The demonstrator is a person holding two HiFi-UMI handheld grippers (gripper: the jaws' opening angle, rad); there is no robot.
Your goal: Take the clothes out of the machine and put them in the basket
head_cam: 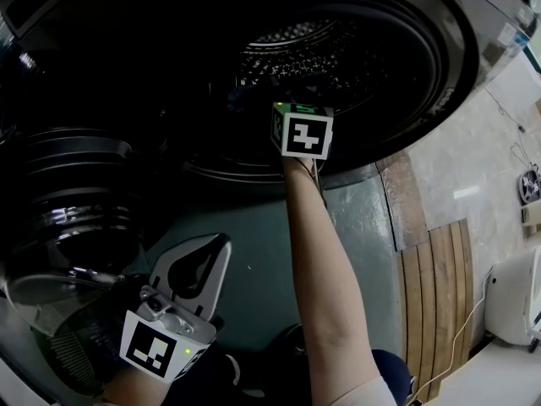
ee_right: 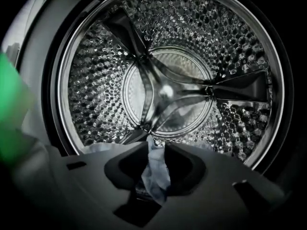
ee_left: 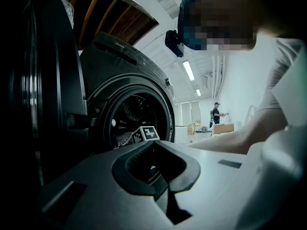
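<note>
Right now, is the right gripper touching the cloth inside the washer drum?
Touching. The right gripper view shows the right gripper with its jaws closed on a pale cloth, which is pinched between them.

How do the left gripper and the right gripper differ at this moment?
The right gripper is at the mouth of the drum and pinches a pale blue cloth; the left gripper is outside, jaws together, empty. Both are the same kind of tool.
</note>
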